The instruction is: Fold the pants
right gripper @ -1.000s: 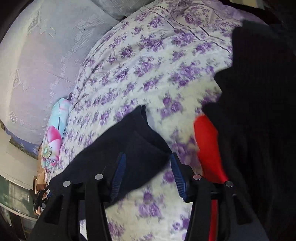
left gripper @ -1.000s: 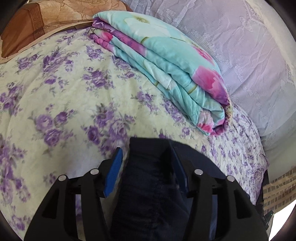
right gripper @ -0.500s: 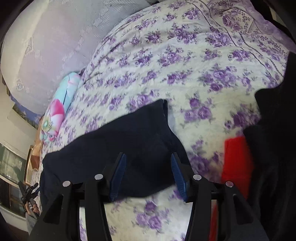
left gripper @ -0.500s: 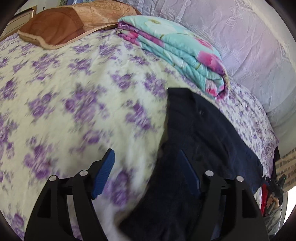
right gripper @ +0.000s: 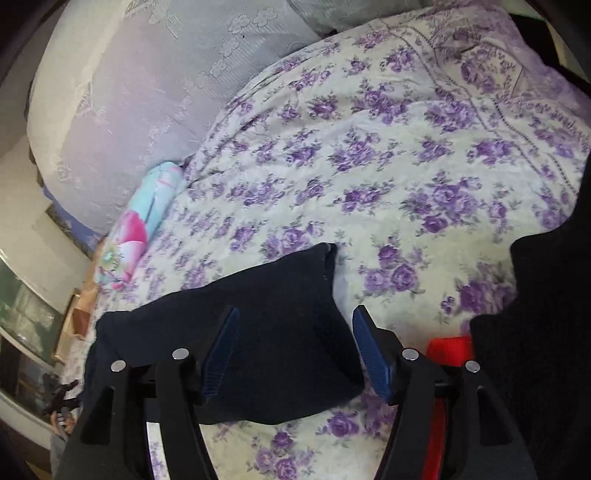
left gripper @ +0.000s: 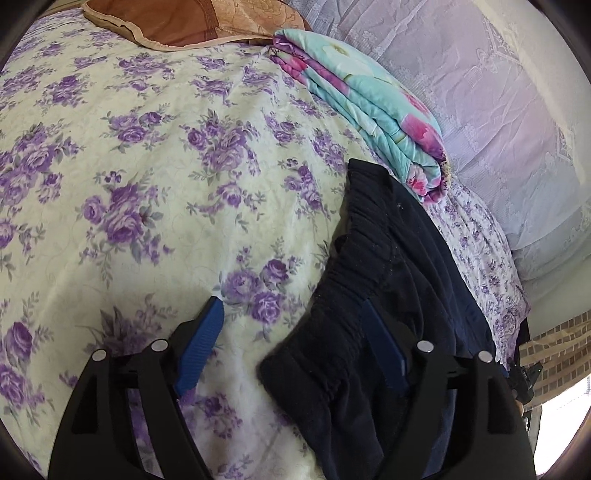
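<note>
Lying flat — pants [left gripper: 391, 280] amid open bedspread [left gripper: 147, 166]

A bed [left gripper: 155, 177] fills most of both views, covered by a cream sheet printed with purple roses. In the left wrist view a folded turquoise quilt [left gripper: 373, 110] with pink flowers lies toward the upper right, a brown pillow [left gripper: 177, 22] at the top edge touching it. A pale lace-patterned cover [left gripper: 498, 110] rises at the far right. In the right wrist view a red thing [right gripper: 448, 345] shows at lower right, beside a black cloth [right gripper: 546, 314].
</note>
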The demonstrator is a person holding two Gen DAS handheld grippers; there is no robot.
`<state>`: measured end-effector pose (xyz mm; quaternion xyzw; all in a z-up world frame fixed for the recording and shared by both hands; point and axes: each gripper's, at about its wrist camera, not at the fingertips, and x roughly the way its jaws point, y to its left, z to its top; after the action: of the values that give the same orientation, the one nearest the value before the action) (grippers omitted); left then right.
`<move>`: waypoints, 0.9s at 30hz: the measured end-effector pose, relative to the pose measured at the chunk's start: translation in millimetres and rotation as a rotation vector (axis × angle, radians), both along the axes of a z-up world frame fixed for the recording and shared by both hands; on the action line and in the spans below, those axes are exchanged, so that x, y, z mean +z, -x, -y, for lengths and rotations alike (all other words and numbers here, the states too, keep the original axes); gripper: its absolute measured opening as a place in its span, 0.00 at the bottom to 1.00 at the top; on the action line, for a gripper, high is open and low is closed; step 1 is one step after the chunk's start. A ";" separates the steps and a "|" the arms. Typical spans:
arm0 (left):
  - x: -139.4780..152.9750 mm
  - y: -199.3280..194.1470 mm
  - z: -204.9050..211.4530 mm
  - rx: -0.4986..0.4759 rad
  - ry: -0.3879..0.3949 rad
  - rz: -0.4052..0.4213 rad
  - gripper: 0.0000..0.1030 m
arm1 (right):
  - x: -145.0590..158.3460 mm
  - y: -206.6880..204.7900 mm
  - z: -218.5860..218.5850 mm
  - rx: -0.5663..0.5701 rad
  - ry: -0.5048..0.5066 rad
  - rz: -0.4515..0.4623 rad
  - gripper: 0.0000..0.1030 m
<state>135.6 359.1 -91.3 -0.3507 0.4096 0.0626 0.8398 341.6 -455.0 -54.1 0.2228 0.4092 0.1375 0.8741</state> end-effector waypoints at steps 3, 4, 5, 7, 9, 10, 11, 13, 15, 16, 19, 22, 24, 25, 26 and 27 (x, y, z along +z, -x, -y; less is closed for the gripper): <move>-0.9 -0.6 4.9 0.007 -0.012 -0.007 0.76 | 0.2 0.7 -11.1 0.052 0.047 -0.007 0.63; -1.1 -0.4 6.1 0.007 -0.014 -0.008 0.77 | -0.2 1.6 -14.8 0.066 0.078 -0.009 0.63; -1.1 -0.7 7.4 0.006 -0.018 -0.009 0.78 | -0.4 2.8 -17.7 0.068 0.108 -0.004 0.63; -1.3 -0.2 9.4 0.004 -0.023 -0.009 0.79 | -1.5 4.4 -22.2 0.065 0.159 0.003 0.62; -1.8 -0.3 9.8 0.006 -0.022 -0.008 0.79 | -3.0 4.5 -26.6 0.058 0.197 0.015 0.61; -1.7 0.8 10.2 0.009 -0.019 -0.006 0.79 | -4.4 4.7 -28.1 0.063 0.210 0.021 0.61; -1.7 1.9 10.3 0.010 -0.017 -0.004 0.79 | -5.5 4.9 -30.8 0.074 0.224 0.025 0.57; -1.1 4.1 11.7 0.007 -0.014 -0.002 0.79 | -10.5 5.7 -32.5 0.118 0.188 0.007 0.40; -0.8 6.5 12.3 0.002 -0.012 -0.001 0.80 | -14.0 10.3 -33.9 0.136 0.183 -0.001 0.25; -0.7 7.7 12.5 0.001 -0.010 0.000 0.80 | -13.1 14.6 -34.2 0.145 0.176 0.007 0.20; -0.1 12.4 12.8 -0.005 -0.006 0.004 0.80 | -2.3 38.3 -31.2 0.149 0.134 0.051 0.09; 0.3 17.6 13.9 -0.016 -0.011 0.008 0.80 | 5.3 61.6 -24.7 0.128 0.094 0.057 0.07; -0.5 19.6 15.1 -0.025 -0.015 0.010 0.80 | 3.6 68.9 -16.1 0.097 0.044 0.022 0.07; -0.7 20.0 15.9 -0.029 -0.019 0.011 0.80 | 1.4 69.4 -12.7 0.079 0.023 -0.003 0.08; -0.8 20.7 16.8 -0.033 -0.023 0.012 0.81 | -1.3 69.9 -9.8 0.061 0.006 -0.024 0.11; -0.8 21.4 17.8 -0.034 -0.024 0.013 0.81 | -2.2 70.1 -9.0 0.052 0.003 -0.026 0.11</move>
<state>114.2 341.3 -92.1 -0.3340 0.4093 0.0512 0.8475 271.4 -446.0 -56.3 0.2125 0.4263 0.1565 0.8653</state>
